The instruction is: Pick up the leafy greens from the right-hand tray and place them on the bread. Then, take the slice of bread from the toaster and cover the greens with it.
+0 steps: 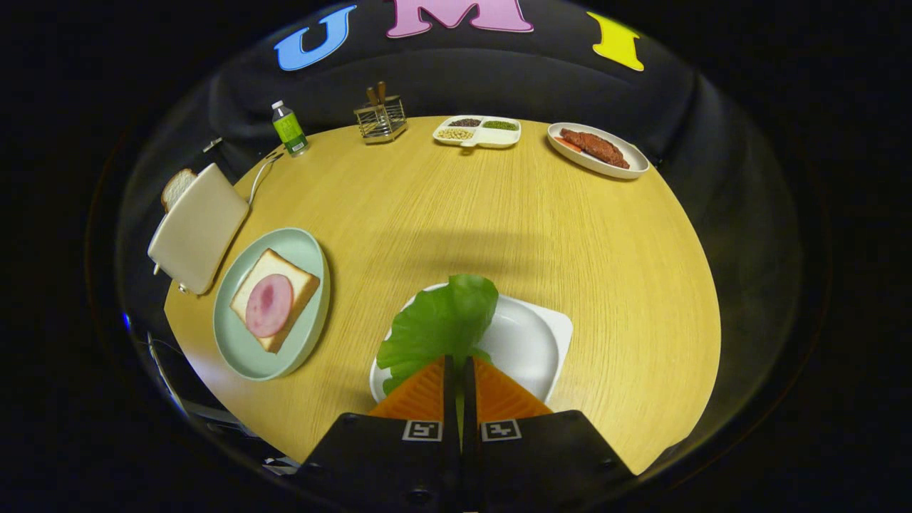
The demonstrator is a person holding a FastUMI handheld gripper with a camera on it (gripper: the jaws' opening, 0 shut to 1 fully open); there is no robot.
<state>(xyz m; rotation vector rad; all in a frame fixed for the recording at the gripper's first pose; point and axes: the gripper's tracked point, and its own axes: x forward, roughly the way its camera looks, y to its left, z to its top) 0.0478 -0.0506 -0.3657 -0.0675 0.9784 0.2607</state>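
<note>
My gripper [457, 362] is shut on the leafy greens [442, 324], which stick up and forward from between the fingertips, above a white tray [531, 342]. To the left, a slice of bread [283, 271] topped with a round pink ham slice [268, 305] lies on a pale green plate [249, 356]. Beyond that plate stands a cream toaster [196, 228] with a second bread slice [176, 187] poking out of its far end.
On the round wooden table [499, 214], at the far side, are a green bottle [288, 129], a wire holder with utensils [380, 117], a divided dish of grains [478, 131] and an oval plate of meat [596, 149]. A cable [260, 174] runs from the toaster.
</note>
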